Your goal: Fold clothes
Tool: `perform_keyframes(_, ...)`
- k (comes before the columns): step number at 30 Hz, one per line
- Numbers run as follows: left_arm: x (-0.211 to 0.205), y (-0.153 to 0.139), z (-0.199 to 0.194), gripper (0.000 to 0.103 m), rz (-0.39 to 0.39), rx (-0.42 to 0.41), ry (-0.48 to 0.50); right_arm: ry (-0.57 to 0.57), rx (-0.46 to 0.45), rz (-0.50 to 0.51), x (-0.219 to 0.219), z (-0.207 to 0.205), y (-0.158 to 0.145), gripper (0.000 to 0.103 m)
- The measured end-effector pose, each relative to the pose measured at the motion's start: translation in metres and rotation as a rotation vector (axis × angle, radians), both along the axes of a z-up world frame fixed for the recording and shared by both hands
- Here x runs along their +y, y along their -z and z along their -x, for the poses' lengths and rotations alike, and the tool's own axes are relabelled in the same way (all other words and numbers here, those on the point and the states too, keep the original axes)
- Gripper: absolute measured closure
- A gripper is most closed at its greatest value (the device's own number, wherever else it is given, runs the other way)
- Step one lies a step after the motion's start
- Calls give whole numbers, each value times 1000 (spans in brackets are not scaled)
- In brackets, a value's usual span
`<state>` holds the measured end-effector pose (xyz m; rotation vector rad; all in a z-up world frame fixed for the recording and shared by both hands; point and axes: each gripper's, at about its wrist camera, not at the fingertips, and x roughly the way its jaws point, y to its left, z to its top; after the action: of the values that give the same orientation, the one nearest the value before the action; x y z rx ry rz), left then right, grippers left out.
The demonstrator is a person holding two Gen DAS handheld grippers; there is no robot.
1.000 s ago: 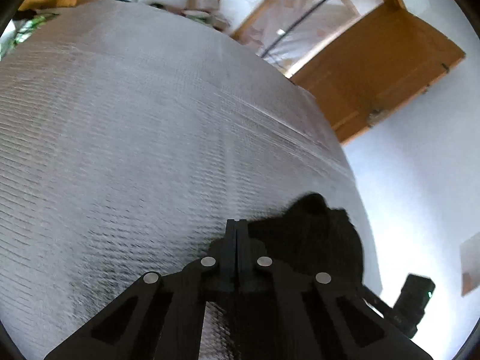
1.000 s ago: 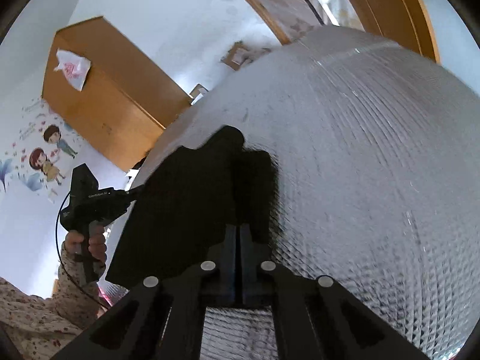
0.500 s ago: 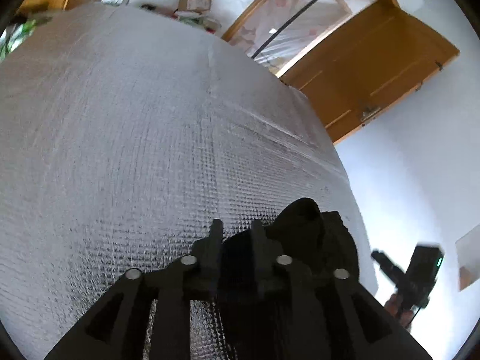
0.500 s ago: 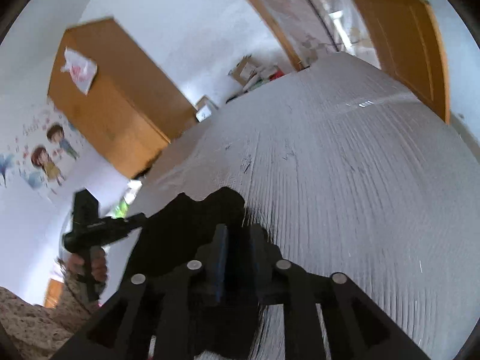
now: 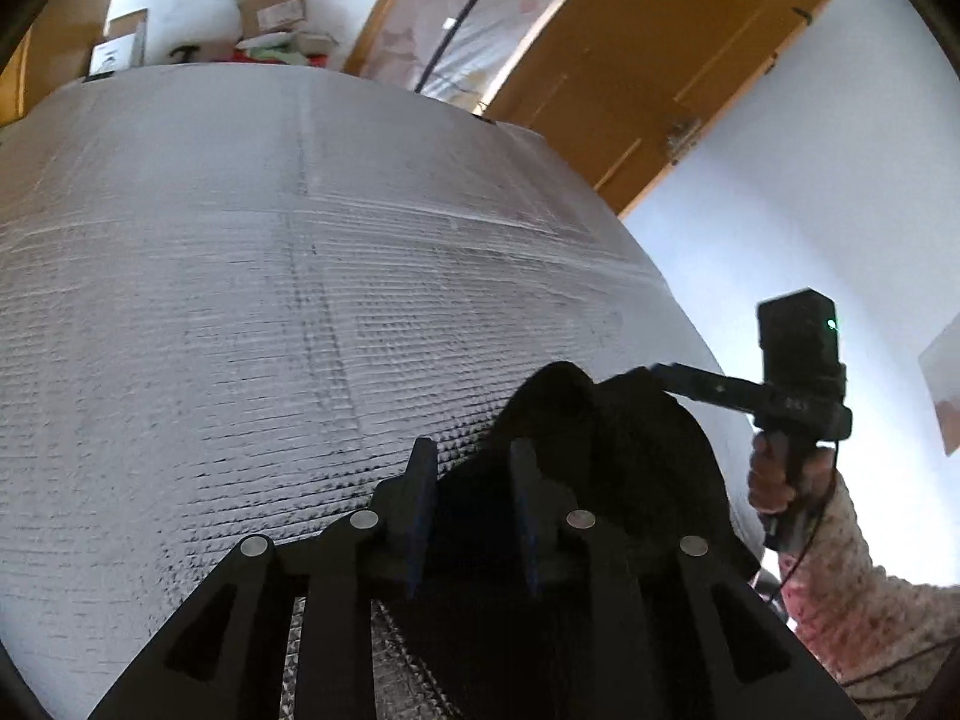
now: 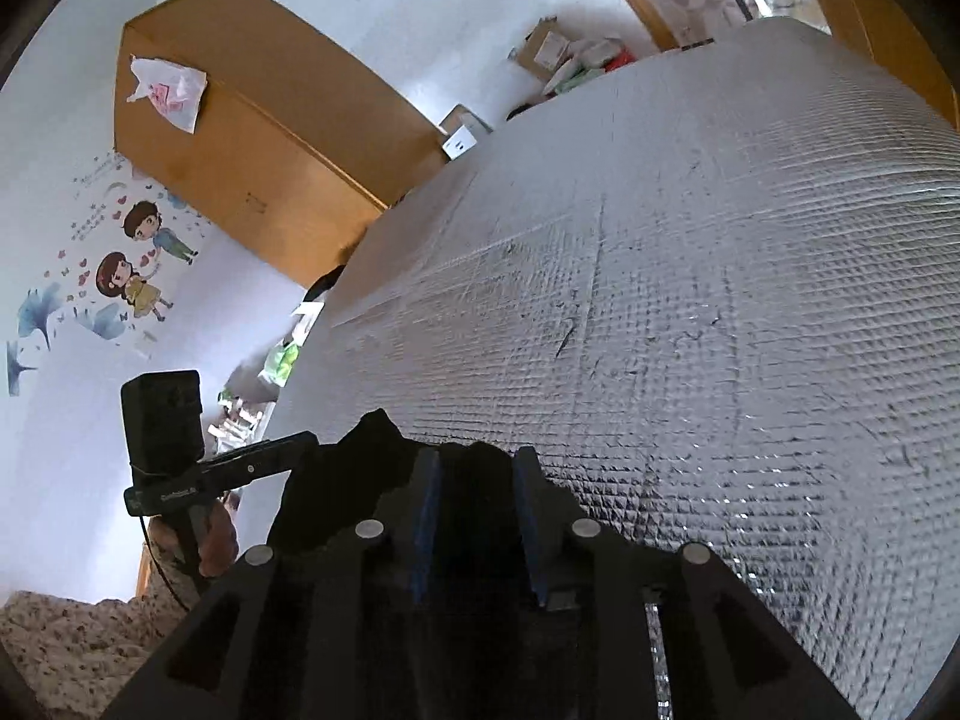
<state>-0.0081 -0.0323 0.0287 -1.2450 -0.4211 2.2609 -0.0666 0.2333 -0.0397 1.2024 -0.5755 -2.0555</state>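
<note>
Near edge of the table: all the action sits here, both grippers over one dark heap.
Table (image 5: pixel 240 312): big surface under a silver quilted foil sheet, bare across the middle and far side.
Wardrobe (image 6: pixel 252 138): tall wooden cabinet beyond the table's far left corner in the right wrist view, a white plastic bag (image 6: pixel 171 90) lying on top of it.
Door (image 5: pixel 654 60): wooden, standing open past the far right corner.
Boxes (image 5: pixel 270 12): cardboard cartons piled on the floor beyond the far edge.
Black garment (image 5: pixel 630 450): bunched up in a crumpled mound at the near edge, its top peaks up between the two tools; it also shows in the right wrist view (image 6: pixel 360 468).
Left gripper (image 5: pixel 471 480): jaws are opening, blue pads apart, black cloth lies in the gap and under them, pads not pressing on it.
Right gripper (image 6: pixel 474 486): jaws are opening too, part-way wide, the garment's edge sits between the fingers, no squeeze visible.
Right hand (image 5: pixel 780 474): wrapped round its tool's handle, off the table's right edge, patterned sleeve (image 5: pixel 852 588) behind it.
Left hand (image 6: pixel 204 534): gripping the other handle, off the near left edge.
</note>
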Motion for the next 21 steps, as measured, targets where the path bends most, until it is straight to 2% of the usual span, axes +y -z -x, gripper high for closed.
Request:
perform_keyframes(7, -4, -2, -3, 75, -18, 19, 45, 4, -40, 11, -6, 8, 8, 76)
perform_keyframes(13, -1, -3, -4, 75, 13, 26, 94, -2, -37, 11, -14, 8, 9, 76)
perform_keyframes(16, -1, -2, -3, 75, 12, 20, 107, 5, -34, 6, -19, 8, 10, 83)
perform_keyframes(18, -2, -4, -4, 92, 56, 23, 105, 14, -23, -7, -24, 8, 9, 88)
perform_keyframes(21, 2, -7, -8, 96, 99, 48, 109, 36, -14, 0, -22, 7, 9, 93)
